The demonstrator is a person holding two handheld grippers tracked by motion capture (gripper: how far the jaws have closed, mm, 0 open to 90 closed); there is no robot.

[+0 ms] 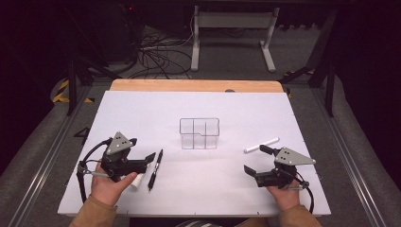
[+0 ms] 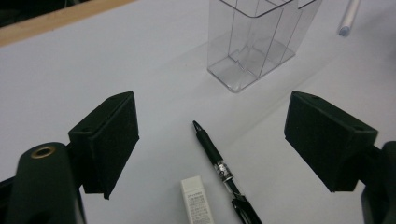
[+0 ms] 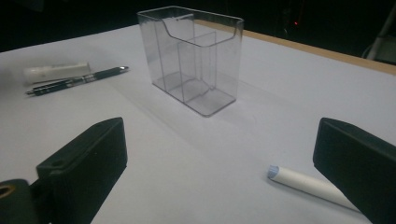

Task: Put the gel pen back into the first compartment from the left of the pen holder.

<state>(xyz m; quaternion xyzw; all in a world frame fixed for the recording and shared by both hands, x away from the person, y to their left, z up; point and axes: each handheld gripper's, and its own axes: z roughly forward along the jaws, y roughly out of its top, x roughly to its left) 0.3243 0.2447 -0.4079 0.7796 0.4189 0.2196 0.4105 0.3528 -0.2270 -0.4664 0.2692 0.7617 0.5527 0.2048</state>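
A clear plastic organizer box (image 1: pixel 199 133) with compartments stands upright in the middle of the white table (image 1: pixel 142 113). A black pen (image 1: pixel 155 169) and a white eraser (image 1: pixel 137 180) lie side by side at the front left. My left gripper (image 1: pixel 144 163) hovers just over them, open; the pen (image 2: pixel 219 168) and eraser (image 2: pixel 197 201) lie on the table below the gap between its jaws, untouched. A white marker (image 1: pixel 261 144) lies at the right. My right gripper (image 1: pixel 257 160) is open beside it, and the marker's (image 3: pixel 308 184) end pokes out by one jaw.
The box (image 3: pixel 194 60) is empty and stands ahead of both grippers (image 2: pixel 252 42). A wooden strip (image 1: pixel 196 85) runs along the table's far edge. Beyond it are a white frame's legs (image 1: pixel 231 35) and loose cables on the floor.
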